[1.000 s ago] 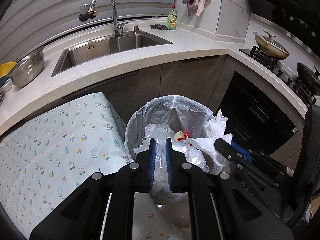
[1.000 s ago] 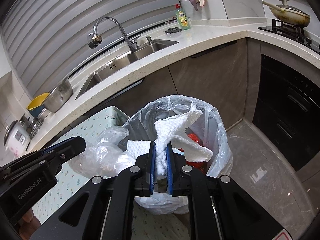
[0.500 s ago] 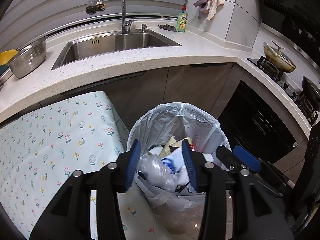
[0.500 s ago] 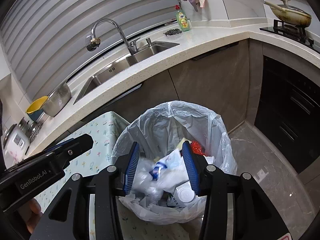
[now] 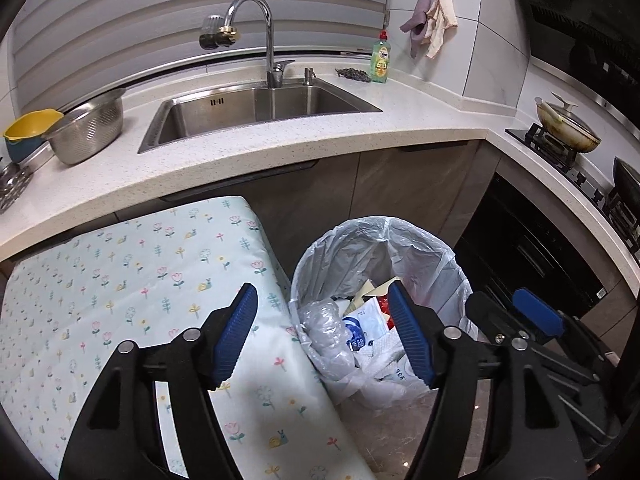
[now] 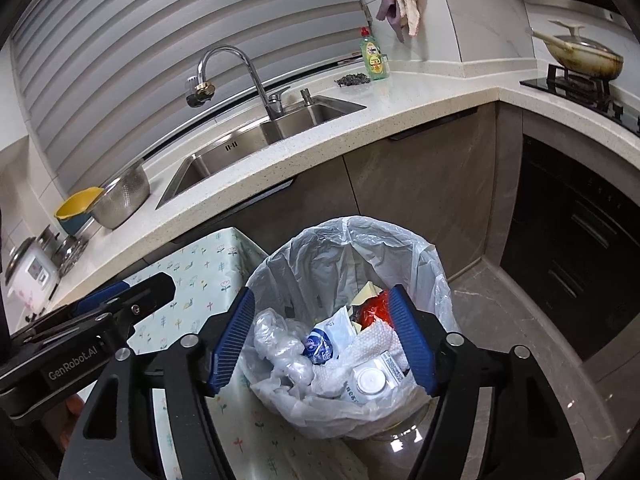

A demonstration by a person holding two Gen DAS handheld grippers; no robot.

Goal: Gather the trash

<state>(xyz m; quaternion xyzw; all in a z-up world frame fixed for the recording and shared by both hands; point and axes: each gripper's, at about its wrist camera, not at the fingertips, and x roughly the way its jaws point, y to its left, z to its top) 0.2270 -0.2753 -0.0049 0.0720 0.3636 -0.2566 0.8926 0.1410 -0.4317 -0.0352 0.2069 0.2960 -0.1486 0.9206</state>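
Through the left wrist camera I see my left claw [image 5: 322,334] spread wide, empty, over the bin [image 5: 420,240] edge beside the floral worktop [image 5: 120,280]. Through the right, my right claw [image 6: 322,338] gapes empty above the trash [image 6: 320,344] lying inside the bin.

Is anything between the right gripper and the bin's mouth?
Nothing visible. The right gripper hangs open directly above the lined trash bin, whose mouth is uncovered, with trash already inside.
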